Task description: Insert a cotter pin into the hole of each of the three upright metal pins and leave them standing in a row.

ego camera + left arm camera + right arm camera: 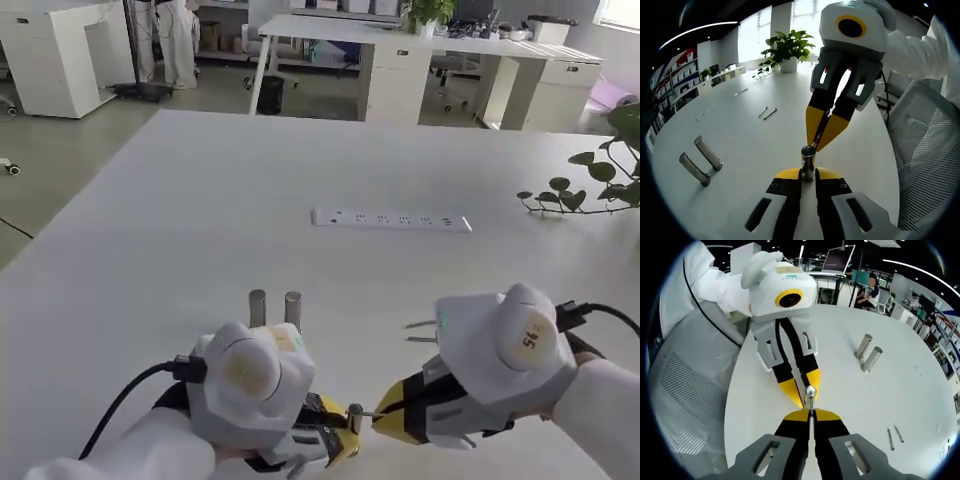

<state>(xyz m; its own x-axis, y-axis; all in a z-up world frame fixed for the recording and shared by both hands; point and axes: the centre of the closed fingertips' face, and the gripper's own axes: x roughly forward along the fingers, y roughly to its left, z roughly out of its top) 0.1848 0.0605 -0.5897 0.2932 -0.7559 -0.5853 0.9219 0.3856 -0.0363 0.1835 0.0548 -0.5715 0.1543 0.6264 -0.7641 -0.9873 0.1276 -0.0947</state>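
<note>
My left gripper (808, 173) is shut on a short upright metal pin (808, 161), held just above the white table near its front edge. My right gripper (810, 413) is shut on a thin cotter pin (810, 404), whose tip meets the top of that metal pin (811, 391). In the head view the left gripper (343, 437) and the right gripper (384, 411) face each other across the pin (353, 415). Two more metal pins (257, 307) (292, 307) stand side by side further back. Two loose cotter pins (422, 332) lie flat to the right.
A white power strip (390, 220) lies across the middle of the table (200, 200). Plant leaves (585, 190) reach in from the right edge. A mesh chair (925, 150) sits close behind the table's near edge. Desks stand beyond the far side.
</note>
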